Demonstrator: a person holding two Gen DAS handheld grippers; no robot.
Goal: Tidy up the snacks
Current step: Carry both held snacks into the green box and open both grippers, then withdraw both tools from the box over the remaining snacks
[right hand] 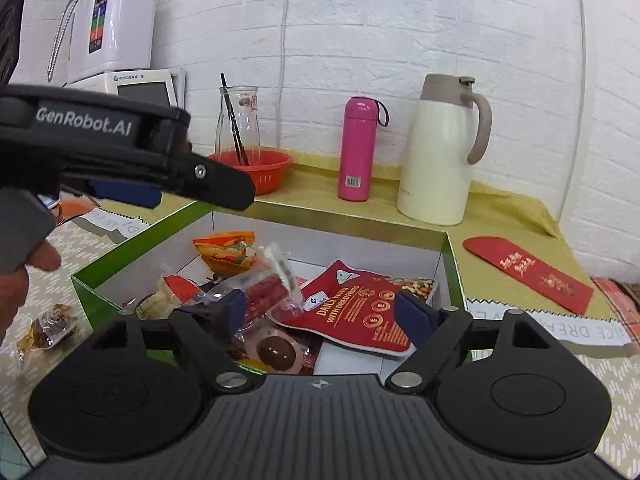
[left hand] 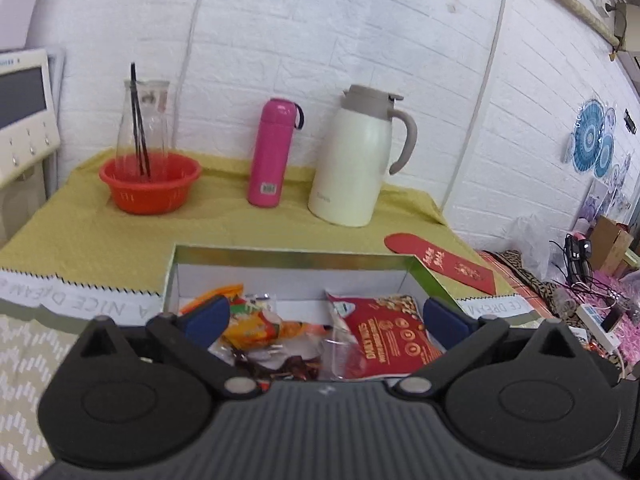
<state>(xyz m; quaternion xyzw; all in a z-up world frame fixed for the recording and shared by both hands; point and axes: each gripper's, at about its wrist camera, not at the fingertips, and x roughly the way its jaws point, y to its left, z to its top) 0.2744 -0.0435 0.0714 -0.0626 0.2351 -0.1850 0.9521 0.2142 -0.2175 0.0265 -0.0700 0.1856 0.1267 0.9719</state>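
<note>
A green-rimmed cardboard box holds several snack packs. A red nuts pouch lies at its right. An orange pack and clear-wrapped red snacks lie at its left. A round chocolate snack sits near the front. My left gripper is open and empty above the box; it also shows in the right wrist view. My right gripper is open and empty over the box. A wrapped snack lies outside the box, at its left.
On the yellow cloth behind the box stand an orange basket with a glass carafe, a pink bottle and a white thermos jug. A red envelope lies right of the box. Clutter and cables lie at the far right.
</note>
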